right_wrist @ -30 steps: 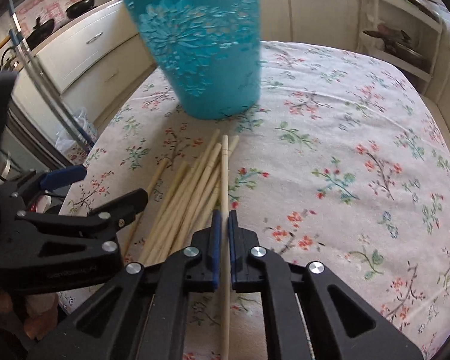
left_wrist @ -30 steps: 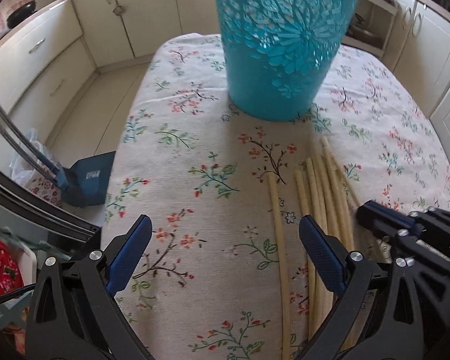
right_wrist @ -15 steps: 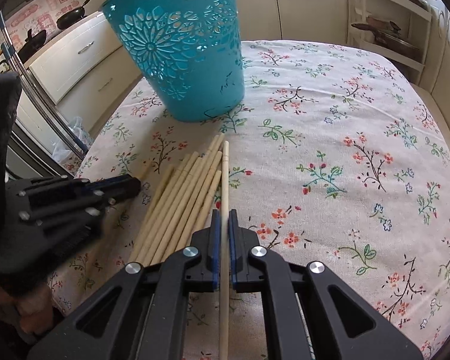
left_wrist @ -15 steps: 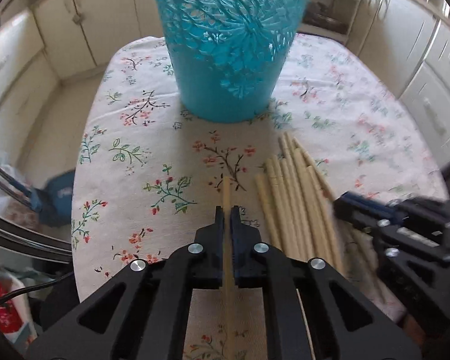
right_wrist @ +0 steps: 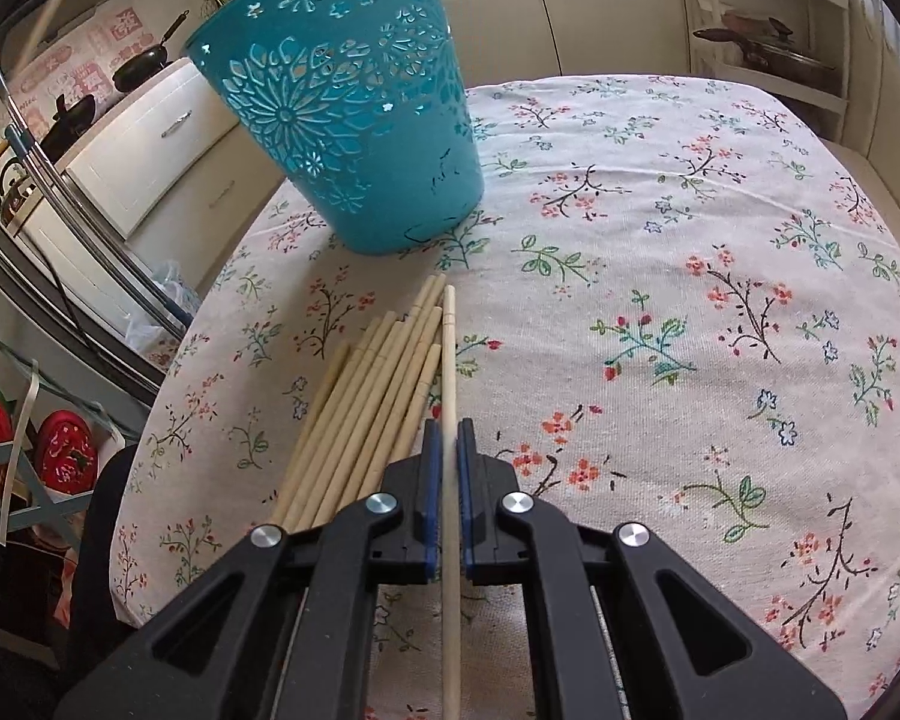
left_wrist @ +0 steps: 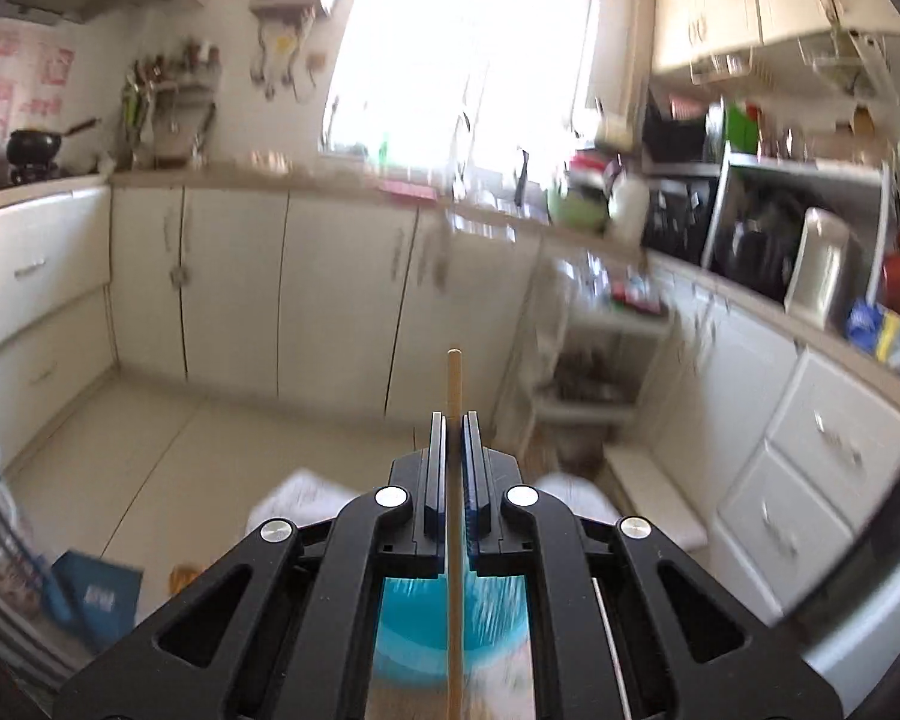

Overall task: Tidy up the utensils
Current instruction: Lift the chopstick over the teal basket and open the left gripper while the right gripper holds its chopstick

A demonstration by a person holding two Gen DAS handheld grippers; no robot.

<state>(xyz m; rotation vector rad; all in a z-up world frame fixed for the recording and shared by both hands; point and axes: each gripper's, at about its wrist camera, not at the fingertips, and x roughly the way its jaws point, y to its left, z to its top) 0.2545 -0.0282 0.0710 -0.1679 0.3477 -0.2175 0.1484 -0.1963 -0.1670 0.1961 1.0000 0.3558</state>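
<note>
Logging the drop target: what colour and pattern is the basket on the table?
Teal basket, cut-out flower pattern; clearest in the right wrist view.

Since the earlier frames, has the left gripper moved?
Yes. The left gripper, shut on a chopstick, has swung upward: the blue basket now sits low behind it, kitchen cabinets ahead.

My left gripper (left_wrist: 455, 420) is black plastic with two big arms that have holes cut in them. Round shiny silver screws sit on top. Its fingers (left_wrist: 437, 468) have thin blue pads inside. My right gripper (right_wrist: 445, 427) looks just the same: black arms, silver screws, blue pads.
</note>
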